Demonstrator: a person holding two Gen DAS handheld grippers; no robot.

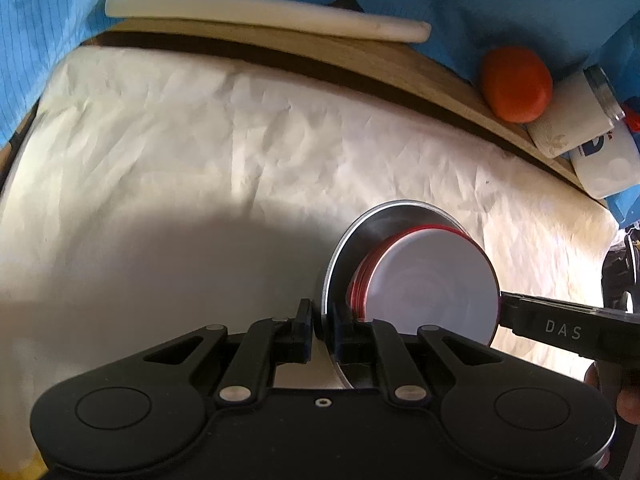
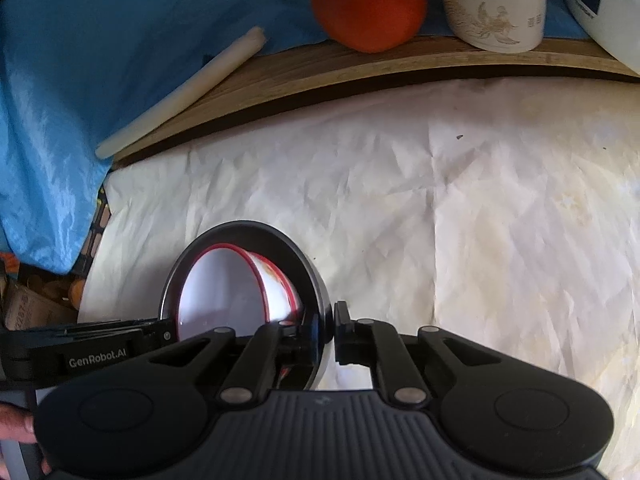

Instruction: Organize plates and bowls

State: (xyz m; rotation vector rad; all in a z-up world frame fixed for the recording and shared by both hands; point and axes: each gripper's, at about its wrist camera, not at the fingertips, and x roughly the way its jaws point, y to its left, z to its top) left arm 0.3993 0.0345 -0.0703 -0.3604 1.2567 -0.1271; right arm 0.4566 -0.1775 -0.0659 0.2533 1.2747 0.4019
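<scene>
A shiny metal bowl [image 1: 340, 256] with a red-rimmed white bowl [image 1: 436, 284] nested inside sits tilted on the crinkled white paper [image 1: 200, 152]. The left gripper [image 1: 322, 320] pinches one side of the metal rim; the right gripper [image 2: 329, 326] is clamped on the opposite side. Behind, on a wooden ledge [image 2: 280, 76], are an orange [image 2: 368, 4], a cup [image 2: 494, 4] and blue cloth [image 2: 80, 40].
</scene>
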